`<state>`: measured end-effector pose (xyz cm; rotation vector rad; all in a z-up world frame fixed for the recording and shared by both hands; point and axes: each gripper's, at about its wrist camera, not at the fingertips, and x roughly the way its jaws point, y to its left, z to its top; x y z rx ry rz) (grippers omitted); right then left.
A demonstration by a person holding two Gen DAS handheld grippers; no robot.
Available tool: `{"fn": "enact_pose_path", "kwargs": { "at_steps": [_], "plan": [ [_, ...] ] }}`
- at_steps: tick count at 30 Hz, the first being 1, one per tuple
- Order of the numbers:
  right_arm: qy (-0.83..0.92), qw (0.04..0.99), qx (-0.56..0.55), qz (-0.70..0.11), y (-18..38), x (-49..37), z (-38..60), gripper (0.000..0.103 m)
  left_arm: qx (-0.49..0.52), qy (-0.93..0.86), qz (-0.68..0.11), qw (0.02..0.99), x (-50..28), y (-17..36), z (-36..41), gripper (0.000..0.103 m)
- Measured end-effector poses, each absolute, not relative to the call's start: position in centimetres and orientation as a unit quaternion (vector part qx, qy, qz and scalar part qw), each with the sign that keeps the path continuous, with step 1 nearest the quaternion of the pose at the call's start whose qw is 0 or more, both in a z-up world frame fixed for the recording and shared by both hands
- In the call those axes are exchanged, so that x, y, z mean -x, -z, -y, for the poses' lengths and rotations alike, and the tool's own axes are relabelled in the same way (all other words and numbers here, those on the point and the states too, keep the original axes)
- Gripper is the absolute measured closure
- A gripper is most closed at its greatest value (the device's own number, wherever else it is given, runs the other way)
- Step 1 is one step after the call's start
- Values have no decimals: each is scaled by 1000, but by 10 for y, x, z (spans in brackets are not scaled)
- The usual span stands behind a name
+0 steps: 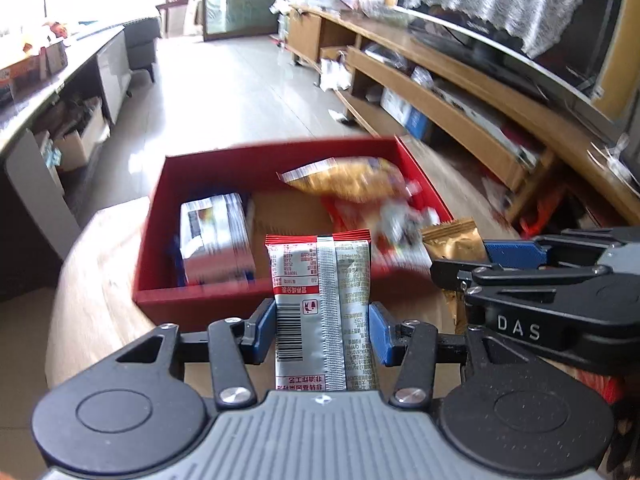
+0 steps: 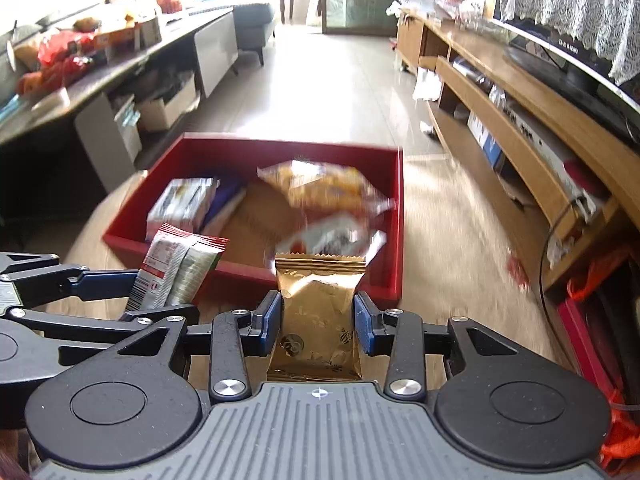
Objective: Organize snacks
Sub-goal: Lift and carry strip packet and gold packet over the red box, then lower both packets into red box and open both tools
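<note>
My left gripper [image 1: 322, 330] is shut on a silver and red snack packet [image 1: 320, 304], held upright in front of the red box [image 1: 208, 300]. My right gripper [image 2: 316, 320] is shut on a gold snack packet [image 2: 318, 312], also just short of the red box [image 2: 394, 216]. In the right wrist view the left gripper [image 2: 132, 288] comes in from the left with its silver and red packet [image 2: 176, 272]. Inside the box lie a white packet [image 1: 216, 236], an orange bag [image 1: 352, 180] and a red and white packet [image 2: 332, 236].
The box stands on a round wooden table [image 1: 96, 280]. A long wooden TV stand [image 1: 460, 92] runs along the right with a television [image 1: 520, 52] on it. A grey counter [image 2: 120, 64] with bags and boxes runs along the left. Tiled floor [image 2: 340, 92] lies beyond.
</note>
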<state>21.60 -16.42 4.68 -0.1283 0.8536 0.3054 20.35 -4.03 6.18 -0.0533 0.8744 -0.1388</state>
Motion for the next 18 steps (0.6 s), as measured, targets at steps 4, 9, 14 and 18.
{"fn": "enact_pose_path", "kwargs": {
  "at_steps": [4, 9, 14, 18],
  "plan": [
    [-147, 901, 45, -406, -47, -247, 160, 56, 35, 54, -417, 907, -236, -65, 32, 58],
    [-146, 900, 34, -409, -39, -282, 151, 56, 42, 36, -420, 906, -274, -56, 25, 59],
    [-148, 898, 28, -413, -25, -305, 148, 56, 48, 23, -431, 901, -304, -41, 20, 59],
    [-151, 898, 22, -414, -15, -315, 147, 54, 53, 11, -440, 897, -319, -30, 17, 59]
  ]
}}
